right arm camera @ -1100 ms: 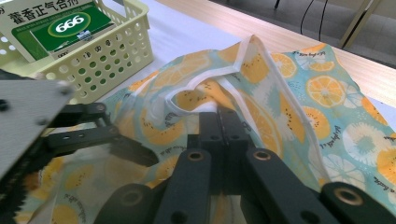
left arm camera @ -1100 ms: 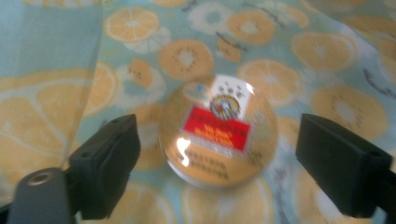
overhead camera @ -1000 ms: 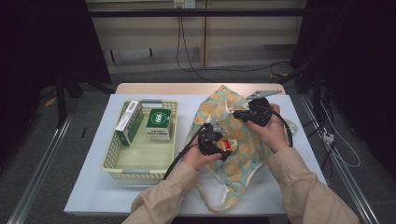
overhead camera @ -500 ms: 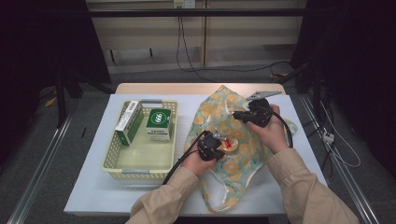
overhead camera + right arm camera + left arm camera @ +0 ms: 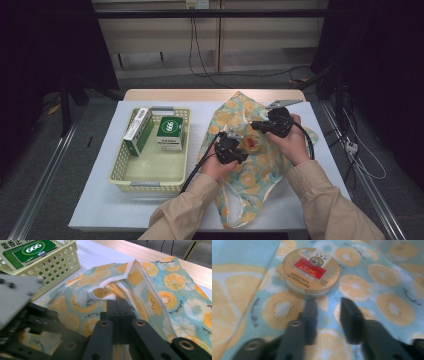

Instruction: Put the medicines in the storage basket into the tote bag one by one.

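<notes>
Left gripper (image 5: 327,315) points down at the tin (image 5: 310,272), jaws apart, empty. The tin lies on the bag (image 5: 250,165) mid-table. Right gripper (image 5: 117,305), reaching leftward, is clamped on the bag's white edge (image 5: 130,267), lifting it.

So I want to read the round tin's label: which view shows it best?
The left gripper view: the round tin lies flat on the fruit-print bag, just beyond the open left gripper, its red label facing up. The high view shows it small.
</notes>
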Demonstrator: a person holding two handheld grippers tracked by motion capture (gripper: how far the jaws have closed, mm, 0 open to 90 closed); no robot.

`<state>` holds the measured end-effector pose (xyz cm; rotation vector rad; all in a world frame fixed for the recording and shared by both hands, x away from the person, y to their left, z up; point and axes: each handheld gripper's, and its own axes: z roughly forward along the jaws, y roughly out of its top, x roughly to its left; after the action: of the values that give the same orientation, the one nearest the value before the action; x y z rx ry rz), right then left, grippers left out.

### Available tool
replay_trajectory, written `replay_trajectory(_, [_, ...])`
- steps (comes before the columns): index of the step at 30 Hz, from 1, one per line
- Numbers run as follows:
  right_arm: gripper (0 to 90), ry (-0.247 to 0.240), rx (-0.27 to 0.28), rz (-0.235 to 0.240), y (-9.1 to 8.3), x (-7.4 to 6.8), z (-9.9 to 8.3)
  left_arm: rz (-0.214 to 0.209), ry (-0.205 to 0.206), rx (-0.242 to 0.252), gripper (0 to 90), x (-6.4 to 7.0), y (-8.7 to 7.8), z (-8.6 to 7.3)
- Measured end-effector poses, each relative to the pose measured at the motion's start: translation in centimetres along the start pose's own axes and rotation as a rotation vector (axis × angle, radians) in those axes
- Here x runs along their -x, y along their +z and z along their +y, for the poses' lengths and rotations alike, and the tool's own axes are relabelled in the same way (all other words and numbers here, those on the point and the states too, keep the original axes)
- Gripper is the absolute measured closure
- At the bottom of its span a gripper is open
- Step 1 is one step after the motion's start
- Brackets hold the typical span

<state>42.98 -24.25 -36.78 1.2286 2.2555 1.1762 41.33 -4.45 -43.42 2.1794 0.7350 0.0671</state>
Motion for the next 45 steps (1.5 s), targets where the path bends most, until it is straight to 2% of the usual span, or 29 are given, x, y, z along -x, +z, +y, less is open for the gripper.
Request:
replay_trajectory(3, [90.0, -0.005, -0.002, 0.003, 0.0, -0.3, 0.0, -0.002, 0.027, -0.011, 47.9, 0.4, -1.7, 0.3])
replay_trajectory(5, [90.0, -0.006, -0.002, 0.002, 0.0, -0.4, 0.0, -0.022, 0.028, -0.008, 41.0, 0.6, -2.8, 0.4])
replay_trajectory(7, [90.0, -0.008, -0.003, 0.0, -0.1, -0.5, 0.0, -0.014, 0.032, -0.004, 33.7, 0.7, -4.2, 0.4])
replay_trajectory(8, [90.0, -0.009, -0.003, 0.0, 0.0, -0.5, 0.0, -0.011, 0.041, 0.003, 31.4, 0.7, -4.8, 0.5])
replay_trajectory(10, [90.0, -0.01, -0.007, -0.001, 0.0, -0.6, -0.1, -0.008, 0.033, 0.027, 28.9, 0.6, -6.2, 0.4])
replay_trajectory(12, [90.0, -0.012, -0.01, 0.0, 0.1, -0.7, -0.1, 0.003, 0.031, 0.027, 23.0, 0.3, -7.4, 0.4])
replay_trajectory(16, [90.0, -0.012, -0.011, 0.0, 0.1, -0.8, -0.1, 0.018, 0.009, 0.023, 18.2, -0.7, -9.5, 0.2])
replay_trajectory(21, [90.0, -0.014, -0.009, -0.002, 0.0, -0.9, 0.0, 0.071, 0.011, 0.008, 15.1, -1.9, -11.4, 0.0])
replay_trajectory(22, [90.0, -0.013, -0.008, -0.003, -0.1, -0.9, 0.0, 0.067, 0.012, 0.011, 14.6, -2.1, -11.7, 0.0])
replay_trajectory(23, [90.0, -0.012, -0.007, -0.002, -0.1, -0.8, -0.1, 0.086, 0.013, 0.013, 13.8, -2.2, -12.0, 0.0])
replay_trajectory(25, [90.0, -0.01, -0.007, -0.001, -0.1, -0.8, -0.1, 0.079, 0.018, 0.011, 13.0, -2.8, -12.7, 0.0])
replay_trajectory(30, [90.0, -0.01, -0.005, 0.0, -0.1, -0.9, -0.1, 0.08, -0.013, 0.027, 7.4, -4.4, -14.1, 0.0])
replay_trajectory(39, [90.0, -0.016, -0.002, 0.001, -0.2, -0.9, -0.1, 0.183, -0.038, 0.033, 7.6, -7.7, -16.6, -0.2])
replay_trajectory(43, [90.0, -0.012, 0.0, 0.002, -0.2, -1.0, 0.0, 0.238, -0.044, 0.03, 7.8, -9.2, -17.1, -0.5])
replay_trajectory(45, [90.0, -0.013, 0.001, 0.002, -0.2, -1.0, 0.0, 0.256, -0.064, 0.033, 8.1, -10.0, -17.1, -0.7])
